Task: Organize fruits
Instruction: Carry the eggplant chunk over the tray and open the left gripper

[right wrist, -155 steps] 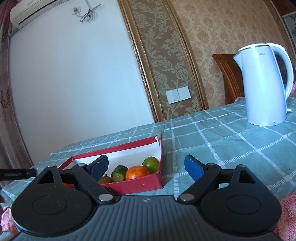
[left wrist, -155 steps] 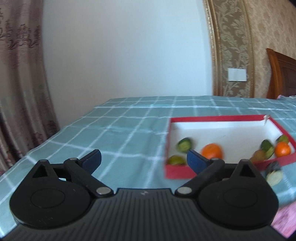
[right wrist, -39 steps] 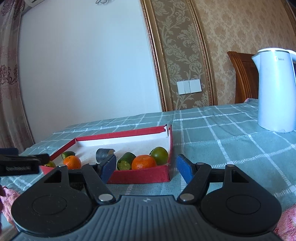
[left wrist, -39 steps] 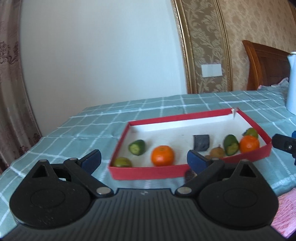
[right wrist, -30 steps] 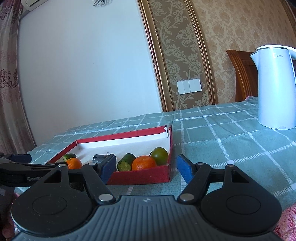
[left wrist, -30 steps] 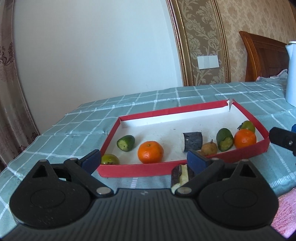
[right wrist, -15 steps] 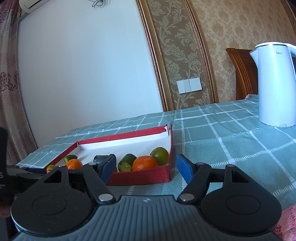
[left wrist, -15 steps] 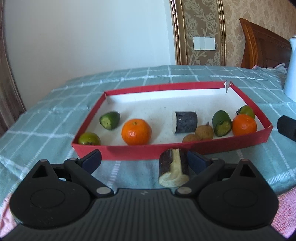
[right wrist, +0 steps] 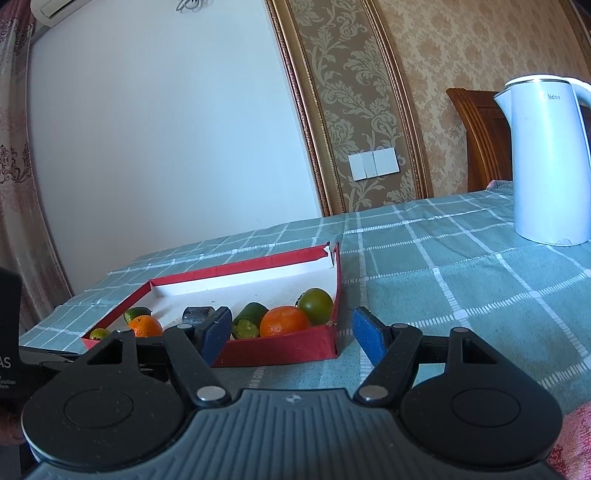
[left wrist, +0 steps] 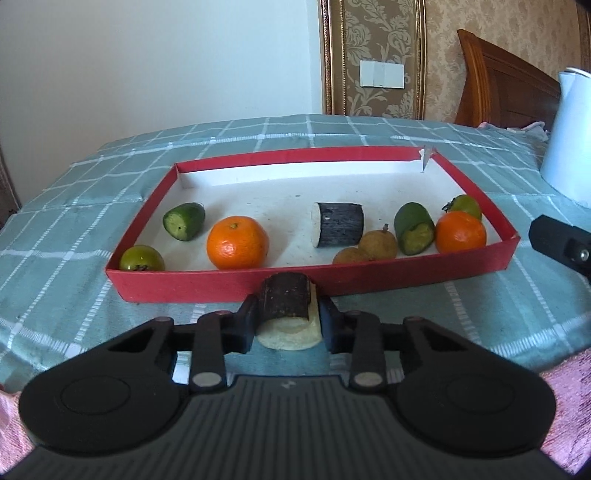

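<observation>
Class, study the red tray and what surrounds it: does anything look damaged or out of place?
Yes. The red tray has a torn far right corner. One dark-skinned cut piece is outside it on the cloth, with the left gripper closing on it.

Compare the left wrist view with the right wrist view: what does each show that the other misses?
Left wrist only: the left gripper closing on a dark-skinned cut piece before the box, and two small brown fruits.
Right wrist only: the right gripper, open and empty; the air conditioner.
Both: red box, oranges, white kettle, checked cloth.
</observation>
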